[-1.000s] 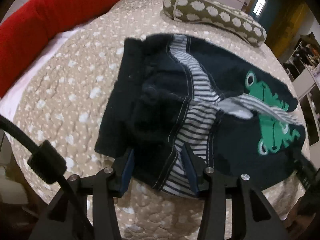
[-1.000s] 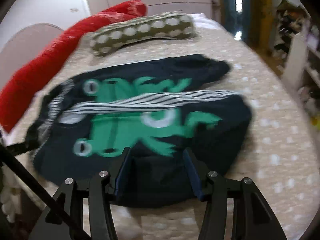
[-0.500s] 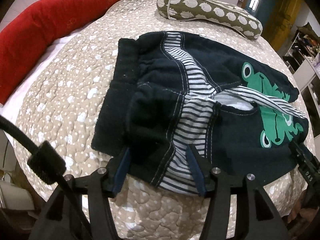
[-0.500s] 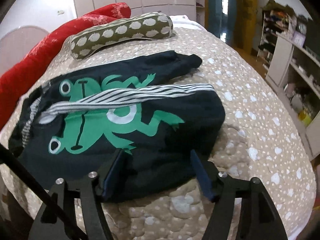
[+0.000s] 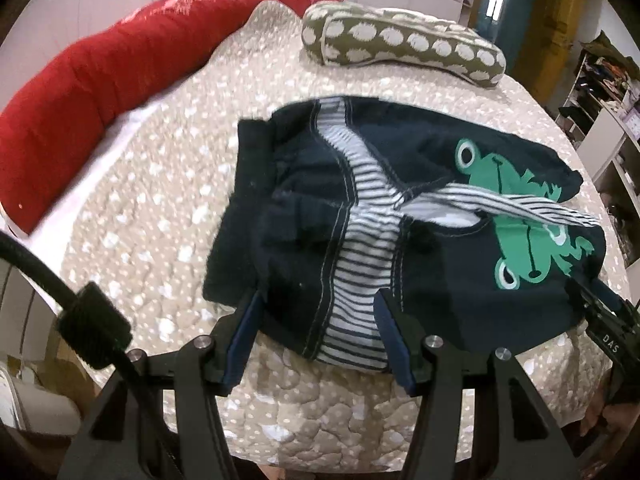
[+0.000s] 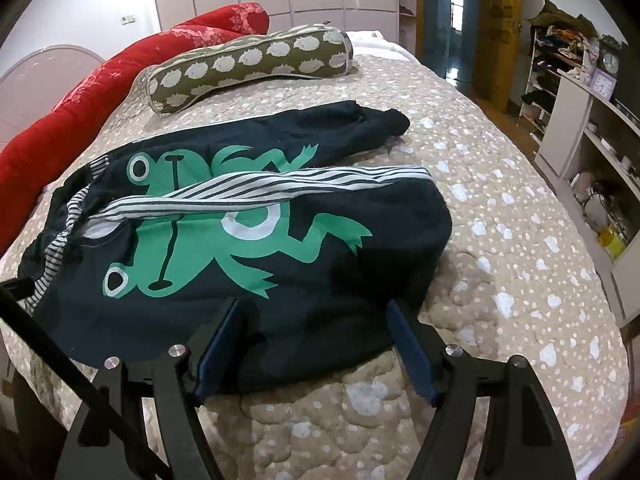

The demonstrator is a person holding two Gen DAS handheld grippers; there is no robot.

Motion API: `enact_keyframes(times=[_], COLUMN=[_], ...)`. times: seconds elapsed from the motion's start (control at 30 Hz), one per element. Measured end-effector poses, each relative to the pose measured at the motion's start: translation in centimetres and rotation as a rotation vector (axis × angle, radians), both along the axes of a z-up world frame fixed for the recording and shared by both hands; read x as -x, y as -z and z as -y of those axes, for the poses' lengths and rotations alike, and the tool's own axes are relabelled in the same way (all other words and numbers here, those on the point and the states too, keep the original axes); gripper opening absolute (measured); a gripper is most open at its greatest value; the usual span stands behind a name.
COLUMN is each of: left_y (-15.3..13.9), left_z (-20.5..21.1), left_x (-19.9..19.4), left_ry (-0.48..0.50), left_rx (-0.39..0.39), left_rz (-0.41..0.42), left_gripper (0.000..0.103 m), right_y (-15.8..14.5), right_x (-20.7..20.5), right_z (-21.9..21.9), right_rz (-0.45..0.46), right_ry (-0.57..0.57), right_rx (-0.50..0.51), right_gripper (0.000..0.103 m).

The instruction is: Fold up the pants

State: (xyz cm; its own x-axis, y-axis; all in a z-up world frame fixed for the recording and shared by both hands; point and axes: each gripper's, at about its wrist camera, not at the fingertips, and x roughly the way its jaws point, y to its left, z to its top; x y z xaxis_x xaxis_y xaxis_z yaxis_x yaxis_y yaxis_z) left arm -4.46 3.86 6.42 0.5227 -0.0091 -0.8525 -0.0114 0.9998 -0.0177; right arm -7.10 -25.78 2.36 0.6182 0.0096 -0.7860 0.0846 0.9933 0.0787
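Dark navy children's pants (image 5: pixel 440 280) with a green frog print and striped lining lie spread on the bed, also in the right wrist view (image 6: pixel 320 272). My left gripper (image 5: pixel 318 304) is open at the near edge of the waist end, its fingers either side of the striped part. My right gripper (image 6: pixel 314 312) is open at the near edge of the leg end, jaws astride the dark cloth. Neither is shut on the cloth. The right gripper's tip (image 5: pixel 600 320) shows at the right of the left wrist view.
The bed has a beige dotted quilt (image 6: pixel 500 240). A green bolster pillow (image 6: pixel 248 64) and a red blanket roll (image 5: pixel 120 64) lie at the far side. Shelves (image 6: pixel 592 128) stand to the right of the bed.
Both grippers have drawn back slightly from the pants and tilted up, so more of the room shows. The pants lie as before. Both jaws stay open.
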Motion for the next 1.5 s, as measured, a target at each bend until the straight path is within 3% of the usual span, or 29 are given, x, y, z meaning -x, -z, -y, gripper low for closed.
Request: enact_keyframes(times=[0.4, 0.6, 0.7, 0.83, 0.93, 1.07, 1.3, 1.47, 1.5], left_y=[-1.6, -3.6, -4.8, -4.2, -2.3, -0.1, 3.3, 4.1, 4.1], left_z=[0.2, -0.4, -0.2, 0.8, 1.7, 1.6, 1.3, 2.2, 2.5], left_x=[-1.4, -6.0, -9.6, -14.9, -18.4, -21.6, -24.2, -24.8, -24.6], left_ry=[0.03, 0.09, 0.142, 0.239, 0.304, 0.303, 0.35, 0.398, 0.41], left_rx=[-0.043, 0.067, 0.075, 0.097, 0.105, 0.084, 0.137, 0.122, 0.114], left_rz=[0.037, 0.024, 0.041, 0.025, -0.032, -0.067, -0.149, -0.178, -0.18], left_gripper=[0.057, 0.057, 0.061, 0.061, 0.061, 0.061, 0.061, 0.068, 0.063], right_y=[-4.0, -6.9, -7.5, -6.6, -5.4, -3.7, -0.9, 1.0, 1.0], right_x=[-0.7, -5.6, -9.3, -15.2, -18.8, -21.9, -25.9, -27.4, -27.4], right_z=[3.1, 3.1, 2.5, 1.8, 0.8, -0.4, -3.0, -3.8, -3.8], right_rz=[0.037, 0.073, 0.084, 0.02, -0.036, -0.09, -0.183, -0.236, -0.237], right_ry=[-0.002, -0.12, -0.185, -0.274, -0.332, -0.384, -0.518, -0.55, -0.551], right_rx=[0.018, 0.075, 0.128, 0.1, 0.104, 0.129, 0.131, 0.1, 0.071], right_gripper=[0.077, 0.079, 0.079, 0.079, 0.079, 0.079, 0.079, 0.081, 0.073])
